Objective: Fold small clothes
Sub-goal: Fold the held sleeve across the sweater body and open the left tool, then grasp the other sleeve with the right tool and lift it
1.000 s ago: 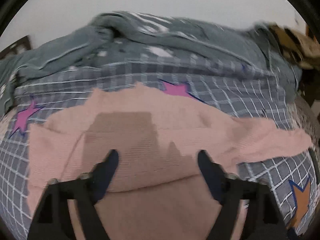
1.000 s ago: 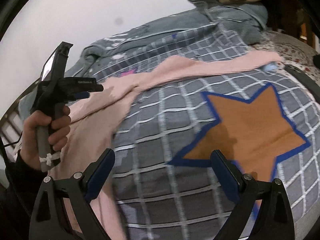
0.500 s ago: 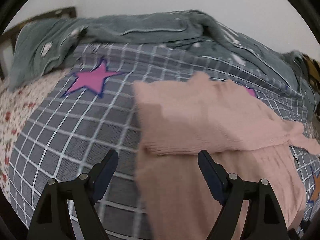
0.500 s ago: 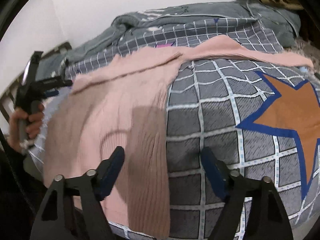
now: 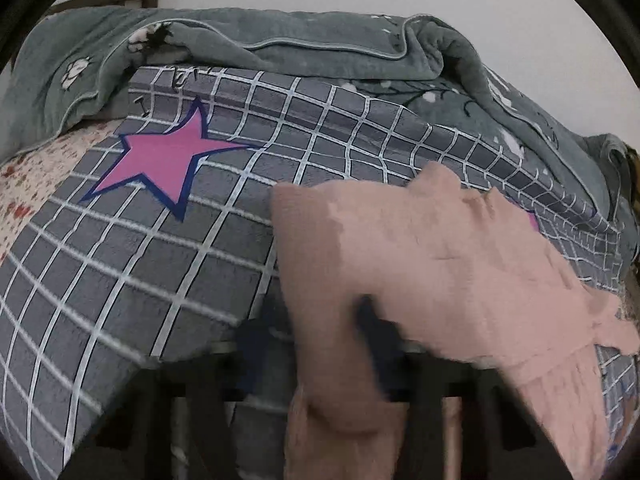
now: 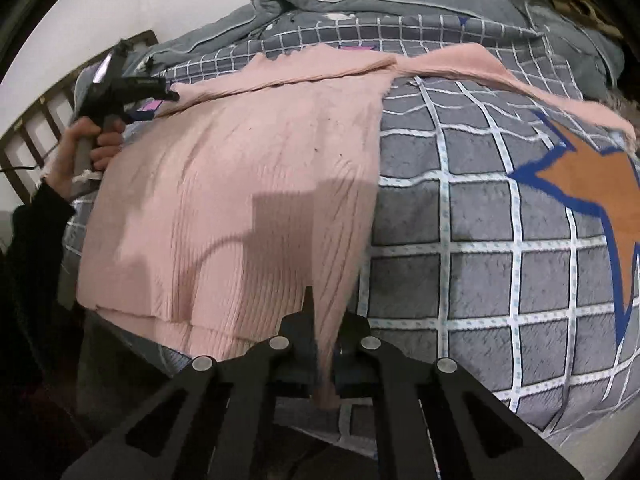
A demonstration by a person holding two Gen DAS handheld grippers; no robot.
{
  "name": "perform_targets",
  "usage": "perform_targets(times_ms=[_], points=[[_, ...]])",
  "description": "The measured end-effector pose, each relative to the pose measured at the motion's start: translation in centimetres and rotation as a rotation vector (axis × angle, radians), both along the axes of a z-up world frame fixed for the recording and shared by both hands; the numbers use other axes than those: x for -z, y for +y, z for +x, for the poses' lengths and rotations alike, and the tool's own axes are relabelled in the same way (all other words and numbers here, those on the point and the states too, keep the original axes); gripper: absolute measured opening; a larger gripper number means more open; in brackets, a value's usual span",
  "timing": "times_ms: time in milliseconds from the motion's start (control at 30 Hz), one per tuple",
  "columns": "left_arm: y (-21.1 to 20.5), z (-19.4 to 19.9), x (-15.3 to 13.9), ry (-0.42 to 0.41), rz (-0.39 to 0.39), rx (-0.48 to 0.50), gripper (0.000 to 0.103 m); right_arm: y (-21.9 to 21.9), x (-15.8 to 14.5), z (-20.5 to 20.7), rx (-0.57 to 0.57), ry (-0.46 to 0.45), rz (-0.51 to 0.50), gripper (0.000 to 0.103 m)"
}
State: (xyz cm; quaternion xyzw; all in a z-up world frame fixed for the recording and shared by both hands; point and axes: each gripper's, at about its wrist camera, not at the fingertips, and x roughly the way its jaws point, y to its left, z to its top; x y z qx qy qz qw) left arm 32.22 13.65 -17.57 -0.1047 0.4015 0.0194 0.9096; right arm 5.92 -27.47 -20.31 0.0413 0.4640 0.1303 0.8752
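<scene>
Along the bed's (image 6: 460,216) near edge the sweater (image 6: 240,184) lies flat, long axis running away, right tool (image 6: 326,344) clamped on its near right corner, left tool (image 5: 320,344) closing on its left edge.

From my end I count one pink knit sweater (image 6: 240,184), two grippers, the left gripper (image 6: 160,94) and the right gripper (image 6: 326,340), one checked star blanket (image 6: 480,220), one grey-green quilt (image 5: 320,46), plus two stars, one pink star (image 5: 160,160) and one orange star (image 6: 592,188).
</scene>
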Motion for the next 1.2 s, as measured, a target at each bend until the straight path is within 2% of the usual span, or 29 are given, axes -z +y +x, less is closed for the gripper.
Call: perform_targets(times_ms=[33, 133, 167, 200, 233, 267, 333, 367, 433, 467, 567, 633, 733, 1000, 1200], points=[[0.0, 0.1, 0.1, -0.005, 0.021, 0.002, 0.014, 0.1, -0.1, 0.0, -0.003, 0.001, -0.009, 0.005], [0.7, -0.5, -0.2, -0.041, 0.023, -0.013, 0.014, 0.1, -0.7, 0.1, -0.023, -0.014, -0.026, 0.007], [0.9, -0.7, -0.2, -0.046, 0.03, -0.016, 0.016, -0.4, -1.1, 0.1, -0.018, -0.024, -0.011, 0.012], [1.0, -0.8, 0.0, -0.05, 0.048, -0.024, 0.022, -1.2, -1.7, 0.3, 0.005, -0.038, 0.006, 0.016], [1.1, -0.9, 0.1, -0.052, 0.063, -0.031, 0.032, -1.8, -2.0, 0.5, 0.022, -0.049, 0.017, 0.03], [1.1, -0.9, 0.2, -0.057, 0.077, -0.039, 0.037, -3.0, -2.6, 0.8, 0.058, -0.076, 0.04, 0.045], [1.4, -1.1, 0.5, -0.067, 0.073, -0.049, 0.045, -4.9, -3.5, 1.1, 0.118, -0.133, 0.053, 0.053], [1.5, -1.1, 0.5, -0.069, 0.07, -0.051, 0.048, -6.1, -4.1, 1.6, 0.158, -0.166, 0.033, 0.053], [1.3, -1.2, 0.8, -0.07, 0.093, -0.059, 0.061, -7.9, -4.6, 2.6, 0.22, -0.203, -0.009, 0.053], [1.0, -1.1, 0.8, -0.065, 0.117, -0.058, 0.063, -9.1, -4.9, 3.4, 0.262, -0.219, -0.03, 0.053], [-0.2, -0.7, 1.0, -0.056, 0.16, -0.012, 0.076, -12.4, -5.2, 5.7, 0.373, -0.236, -0.055, 0.053], [-0.8, -0.6, 1.1, -0.046, 0.198, -0.006, 0.077, -14.4, -5.2, 6.8, 0.457, -0.243, -0.068, 0.053], [-0.9, -0.6, 1.0, -0.052, 0.21, -0.006, 0.077, -17.1, -4.8, 8.5, 0.534, -0.247, -0.056, 0.06], [-0.8, -0.6, 1.1, -0.049, 0.192, -0.004, 0.077, -21.6, -3.8, 13.2, 0.541, -0.231, -0.078, 0.063], [-0.8, -0.3, 1.3, -0.04, 0.175, 0.007, 0.077, -24.7, -2.9, 16.4, 0.568, -0.195, -0.044, 0.066]])
